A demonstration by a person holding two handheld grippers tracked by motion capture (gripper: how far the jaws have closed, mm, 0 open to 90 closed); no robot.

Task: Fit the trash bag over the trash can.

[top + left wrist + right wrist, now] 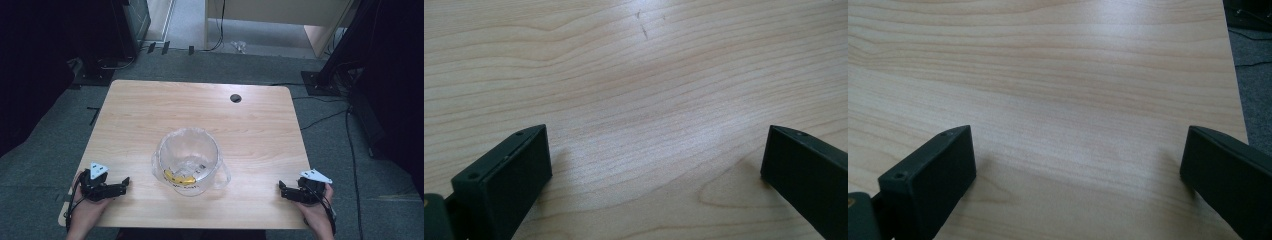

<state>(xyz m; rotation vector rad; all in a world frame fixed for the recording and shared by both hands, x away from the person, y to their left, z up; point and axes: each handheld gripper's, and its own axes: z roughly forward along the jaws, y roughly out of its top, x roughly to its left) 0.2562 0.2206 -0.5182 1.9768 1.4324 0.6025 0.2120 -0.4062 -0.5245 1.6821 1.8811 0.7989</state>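
1. While both grippers rest near the desk's (150, 105) front corners, a clear jug (189, 160) is seen between them, just forward of the desk's middle and well apart from each.
2. Something yellow (179, 177) is seen low inside the jug; through the glare it cannot be told for sure what it is, though it may be a banana.
3. The jug's handle (225, 174) is turned toward the right edge.
4. The left gripper (125, 183) is held by a hand (86, 212) at the front left corner, its jaws pointed toward the jug.
5. In the left gripper view, its jaws are spread wide over bare wood, with nothing between them.
6. The right gripper (281, 189) is held by the other hand (316, 212) at the front right corner, its jaws pointed toward the jug.
7. In the right gripper view, its jaws are likewise wide apart over bare wood, and the desk's edge with grey floor (1255, 100) is seen at the upper right.
8. A dark round hole (235, 98) is seen in the desk near its back edge, right of centre.
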